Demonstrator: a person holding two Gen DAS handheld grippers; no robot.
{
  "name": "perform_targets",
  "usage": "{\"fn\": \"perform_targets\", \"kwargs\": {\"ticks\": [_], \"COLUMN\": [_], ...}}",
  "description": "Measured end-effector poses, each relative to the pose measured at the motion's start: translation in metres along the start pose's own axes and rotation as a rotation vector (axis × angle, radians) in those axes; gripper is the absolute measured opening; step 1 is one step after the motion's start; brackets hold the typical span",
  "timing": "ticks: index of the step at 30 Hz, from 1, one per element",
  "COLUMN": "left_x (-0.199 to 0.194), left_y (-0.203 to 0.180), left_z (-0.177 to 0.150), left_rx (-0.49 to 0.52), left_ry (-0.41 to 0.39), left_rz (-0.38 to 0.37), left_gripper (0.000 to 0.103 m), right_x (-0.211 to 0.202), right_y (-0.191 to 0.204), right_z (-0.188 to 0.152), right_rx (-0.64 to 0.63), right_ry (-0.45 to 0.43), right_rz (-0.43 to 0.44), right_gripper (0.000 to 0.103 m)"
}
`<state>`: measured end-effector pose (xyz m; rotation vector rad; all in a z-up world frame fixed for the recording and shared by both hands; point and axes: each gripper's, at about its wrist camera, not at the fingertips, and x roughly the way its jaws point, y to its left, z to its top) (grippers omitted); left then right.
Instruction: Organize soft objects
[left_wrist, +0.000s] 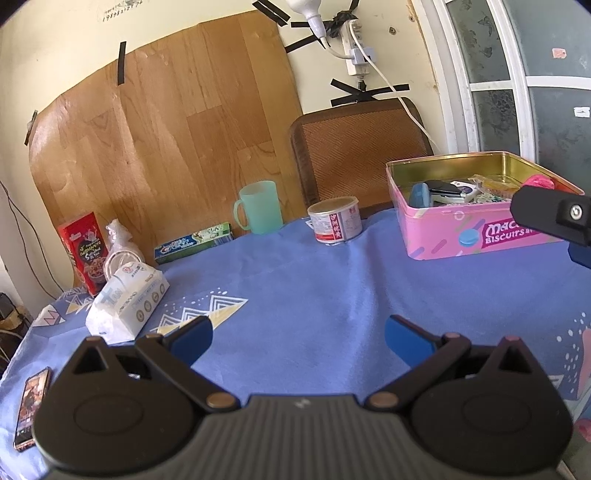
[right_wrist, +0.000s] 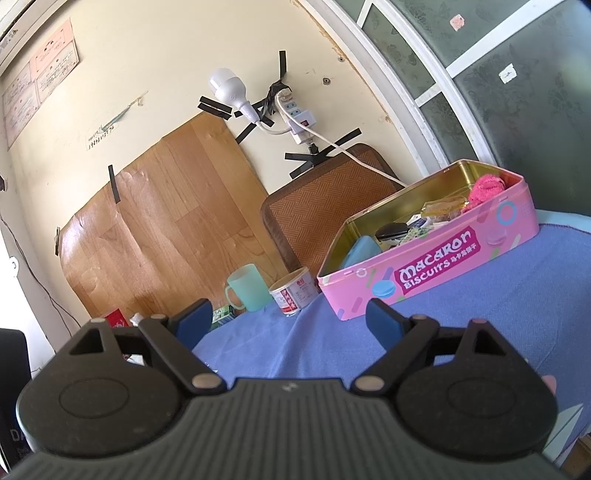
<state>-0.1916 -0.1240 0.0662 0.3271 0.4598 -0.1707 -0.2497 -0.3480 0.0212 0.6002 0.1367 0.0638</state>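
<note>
A pink biscuit tin (left_wrist: 480, 236) (right_wrist: 436, 273) stands open at the back right of the blue tablecloth. Inside it lie a pink fluffy cloth (right_wrist: 485, 188) (left_wrist: 540, 181), a blue soft case (right_wrist: 360, 251) (left_wrist: 419, 195) and several small items. A white tissue pack (left_wrist: 125, 301) lies on the cloth at the left. My left gripper (left_wrist: 299, 338) hovers open over bare cloth, nothing between its blue pads. My right gripper (right_wrist: 290, 321) is open too, empty, pointing toward the tin's near left corner; part of it (left_wrist: 554, 214) shows at the right edge of the left wrist view.
Along the back stand a mint green cup (left_wrist: 260, 210) (right_wrist: 247, 288), a round tub (left_wrist: 335, 218) (right_wrist: 293, 291), a toothpaste box (left_wrist: 194, 243), a red box (left_wrist: 85, 254) and bagged cups (left_wrist: 120, 251). A phone (left_wrist: 32, 408) lies front left. A brown chair back (left_wrist: 358, 147) rises behind the table.
</note>
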Motion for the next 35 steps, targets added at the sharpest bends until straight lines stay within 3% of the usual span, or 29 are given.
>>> {"fn": "perform_targets", "kwargs": {"ticks": [11,28,35], "left_x": [-0.0032,-0.005,-0.0064], "left_y": [0.0027,-0.0027,-0.0018], "left_z": [0.0018,-0.0005,-0.0019], "left_rx": [-0.005,0.027,0.024], "left_ry": [-0.044,-0.047,-0.047], "left_rz": [0.054,0.034,-0.011], "left_gripper": [0.103,0.103,0.103], "right_x": [-0.0018,-0.0018,-0.0018], "right_y": [0.0012,0.0012,0.0011], "right_z": [0.0011,0.0025,0.0025], "right_rx": [0.0,0.003,0.004], "right_ry": [-0.006,-0.008,-0.007], "right_rz": [-0.005,-0.009,-0.009], "right_gripper": [0.092,0.092,0.092]}}
